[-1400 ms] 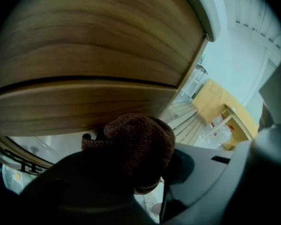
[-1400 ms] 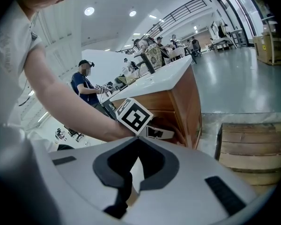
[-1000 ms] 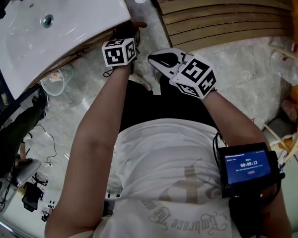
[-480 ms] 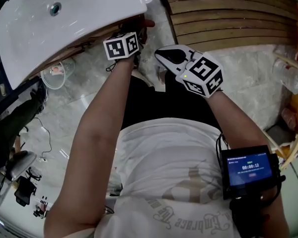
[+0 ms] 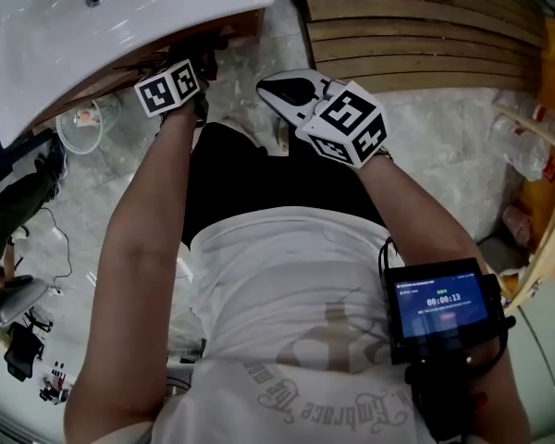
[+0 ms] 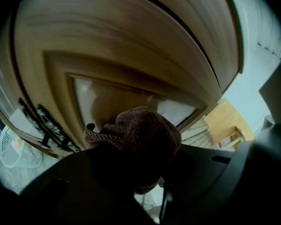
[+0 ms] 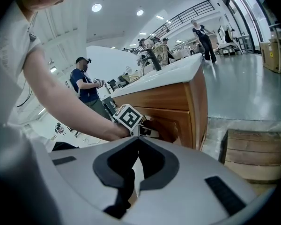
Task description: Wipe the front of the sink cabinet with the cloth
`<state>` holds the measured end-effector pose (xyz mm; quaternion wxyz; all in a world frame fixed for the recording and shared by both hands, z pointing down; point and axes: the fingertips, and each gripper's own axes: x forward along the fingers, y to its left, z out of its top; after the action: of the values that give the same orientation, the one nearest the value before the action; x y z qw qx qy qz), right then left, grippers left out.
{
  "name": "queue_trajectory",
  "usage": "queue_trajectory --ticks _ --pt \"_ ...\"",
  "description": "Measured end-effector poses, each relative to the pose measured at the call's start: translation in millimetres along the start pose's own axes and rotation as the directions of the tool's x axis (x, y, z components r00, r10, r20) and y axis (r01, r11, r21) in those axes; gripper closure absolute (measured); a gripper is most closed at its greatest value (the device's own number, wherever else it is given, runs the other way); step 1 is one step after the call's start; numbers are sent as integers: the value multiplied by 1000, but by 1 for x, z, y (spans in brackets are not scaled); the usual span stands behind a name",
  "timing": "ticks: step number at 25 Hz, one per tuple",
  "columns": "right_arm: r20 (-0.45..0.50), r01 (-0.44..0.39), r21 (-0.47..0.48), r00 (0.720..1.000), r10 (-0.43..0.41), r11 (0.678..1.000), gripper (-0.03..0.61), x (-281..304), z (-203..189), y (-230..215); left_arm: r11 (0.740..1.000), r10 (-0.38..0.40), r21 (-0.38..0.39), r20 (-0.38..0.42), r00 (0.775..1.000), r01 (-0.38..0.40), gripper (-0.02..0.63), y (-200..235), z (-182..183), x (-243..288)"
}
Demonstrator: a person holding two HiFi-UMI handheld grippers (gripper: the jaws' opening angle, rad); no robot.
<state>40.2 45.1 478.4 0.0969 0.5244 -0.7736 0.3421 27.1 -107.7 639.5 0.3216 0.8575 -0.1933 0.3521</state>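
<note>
Pressing against the recessed panel of the brown wooden sink cabinet (image 6: 131, 50), the brown knitted cloth (image 6: 140, 132) was seen bunched up and clamped in the left tool (image 6: 143, 172), whose dark jaws were closed on its lower part. In the head view this tool was placed at the left, under the overhanging edge of the glossy white ceramic sink (image 5: 120, 17) and close against the cabinet front, with its marker cube turned upward. The white right tool (image 7: 136, 168) was kept apart from the cabinet, to the right of the left one and nearer the person. Its jaws were drawn together to a thin slit, and nothing was gripped between them. A black screen device (image 5: 439, 308) with a blue display was strapped on the right forearm. Brown wooden slats (image 5: 416, 26) were laid on the grey marble floor (image 5: 444, 146) at the far right.
</note>
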Motion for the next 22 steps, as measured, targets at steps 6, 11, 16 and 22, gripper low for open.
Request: queue_trajectory --ticks 6,11,16,22 --pt "-1 -27 -21 1000 27 999 565 14 5 7 996 78 -46 29 997 -76 503 51 2 -28" --pt "-14 -44 -23 999 44 999 565 23 4 13 990 120 -74 16 993 -118 503 79 -11 -44" --pt "-21 -63 -26 998 63 998 565 30 1 15 987 144 -69 10 989 -143 503 98 -15 -53" --pt "-11 -62 -16 998 62 998 566 28 2 15 985 164 -43 -32 986 -165 503 98 -24 -55"
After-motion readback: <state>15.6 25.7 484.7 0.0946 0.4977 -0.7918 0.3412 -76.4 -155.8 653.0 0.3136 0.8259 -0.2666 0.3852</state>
